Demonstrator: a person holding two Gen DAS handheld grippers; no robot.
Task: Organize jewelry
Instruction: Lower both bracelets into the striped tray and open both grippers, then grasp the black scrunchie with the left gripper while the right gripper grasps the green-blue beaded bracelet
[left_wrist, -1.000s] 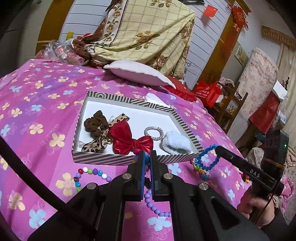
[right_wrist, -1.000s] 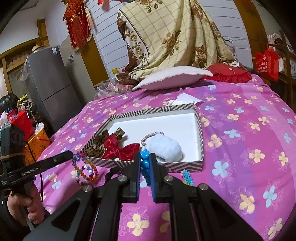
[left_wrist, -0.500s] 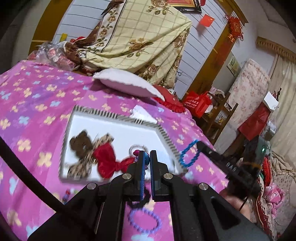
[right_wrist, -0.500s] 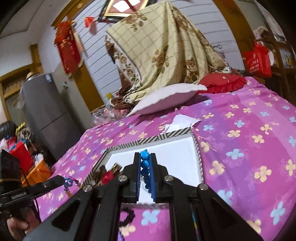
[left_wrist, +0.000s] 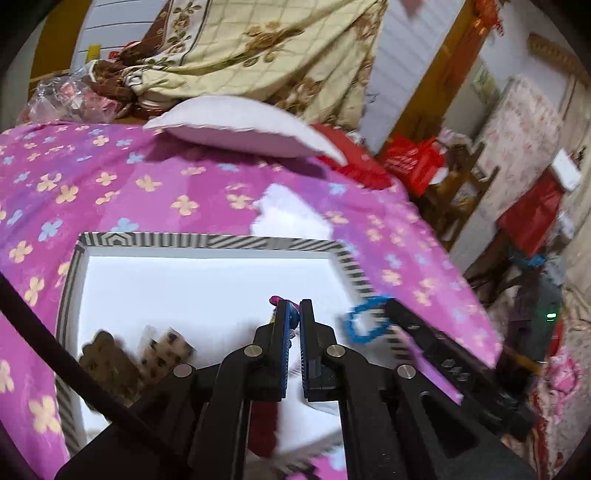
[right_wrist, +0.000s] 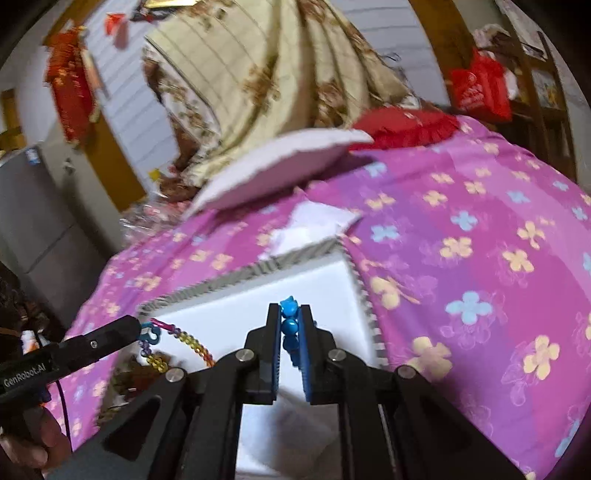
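Blue beads (right_wrist: 288, 322) are seen clamped between the pads of the right gripper (right_wrist: 289, 314); the strand runs down between the closed fingers, and its loop hangs off that gripper's tip in the left wrist view (left_wrist: 365, 320). The left gripper (left_wrist: 291, 314) is likewise closed, with a multicolour bracelet (right_wrist: 176, 341) pinched at its tip: pink, blue, purple and amber beads are made out in the right wrist view, trailing down from the fingers. In the left wrist view only a pink and blue scrap of it is seen between the pads.

Both grippers are held above the striped box (left_wrist: 207, 240), which rests on the pink flowered bedspread (left_wrist: 110, 192). The box floor is white. At its near left, a brown scrunchie (left_wrist: 107, 360) and a leopard-print bow (left_wrist: 166, 347) are noted, both blurred. A red item (left_wrist: 264, 424) is glimpsed below the left gripper's fingers, mostly hidden.

White paper (left_wrist: 291, 214) lies just behind the box's far rim. A pale pillow (left_wrist: 240, 125) lies further back, with a red cushion (right_wrist: 402, 127) beside it and a cream floral blanket (left_wrist: 266, 48) heaped behind. Part of a hand (right_wrist: 44, 439) is seen on the left gripper's handle.
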